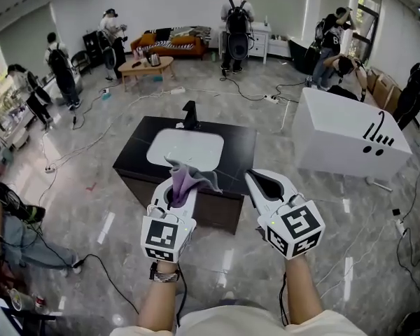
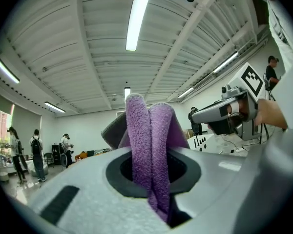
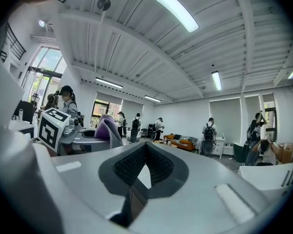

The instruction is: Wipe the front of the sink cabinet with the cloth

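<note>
A dark, box-shaped sink cabinet [image 1: 220, 205] with a white oval basin [image 1: 185, 148] and a black tap [image 1: 190, 114] stands alone on the glossy grey tiled floor [image 1: 91, 208] of a large room. Its brown front panel faces the person and, from the head view, looks untouched by any cloth. The wiping itself appears not to have begun: the pick-up is done, and the approach and every stroke across the front are left.

The left gripper [image 1: 176, 196] is held in the air on the near side of the cabinet, short of the panel. Its claw pinches the folded purple fleece cloth [image 1: 184, 177] at the lower end. The right gripper [image 1: 260, 185] hangs beside it at the same height, its claw pressed together with nothing between the pads, as the right gripper view [image 3: 145, 152] confirms.

In the left gripper view the cloth [image 2: 149, 140] rises out of the claw [image 2: 154, 179] as two thick purple ridges side by side. Its long axis runs along the jaws, pointing up and away from the person toward the cabinet. A grey-edged corner flops to the right in the head view.
</note>
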Demonstrator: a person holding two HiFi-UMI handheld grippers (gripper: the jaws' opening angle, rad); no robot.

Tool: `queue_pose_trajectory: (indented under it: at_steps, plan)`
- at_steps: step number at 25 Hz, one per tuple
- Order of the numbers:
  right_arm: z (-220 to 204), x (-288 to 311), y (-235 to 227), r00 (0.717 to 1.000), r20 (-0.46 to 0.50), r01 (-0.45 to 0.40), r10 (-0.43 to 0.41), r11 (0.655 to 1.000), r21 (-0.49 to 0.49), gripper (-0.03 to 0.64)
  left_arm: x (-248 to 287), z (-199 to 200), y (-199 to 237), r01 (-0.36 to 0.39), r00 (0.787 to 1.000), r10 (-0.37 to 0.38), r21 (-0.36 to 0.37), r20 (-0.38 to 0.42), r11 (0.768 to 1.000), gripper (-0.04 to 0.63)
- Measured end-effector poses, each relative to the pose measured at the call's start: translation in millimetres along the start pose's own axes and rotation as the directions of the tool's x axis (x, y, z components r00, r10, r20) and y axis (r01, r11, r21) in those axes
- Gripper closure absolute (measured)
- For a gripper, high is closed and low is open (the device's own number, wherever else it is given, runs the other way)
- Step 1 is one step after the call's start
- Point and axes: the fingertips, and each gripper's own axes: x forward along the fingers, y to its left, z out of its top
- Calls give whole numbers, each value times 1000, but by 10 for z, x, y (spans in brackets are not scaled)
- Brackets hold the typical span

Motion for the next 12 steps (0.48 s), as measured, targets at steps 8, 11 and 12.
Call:
queue_pose_trajectory:
  at_steps: [8, 11, 12]
  plan:
    - [64, -121, 107, 1000, 2, -24, 24, 999, -44, 611, -187, 218, -89, -24, 1000, 24, 27, 20, 999, 548]
    - [89, -132, 118, 1000, 6, -28, 28, 998, -62, 611, -227, 244, -118, -24, 999, 23, 30, 25, 999, 547]
    - [90, -139, 126, 1000, 5, -30, 30, 997, -66, 611, -242, 243, -136, -21, 999, 20, 31, 24, 999, 548]
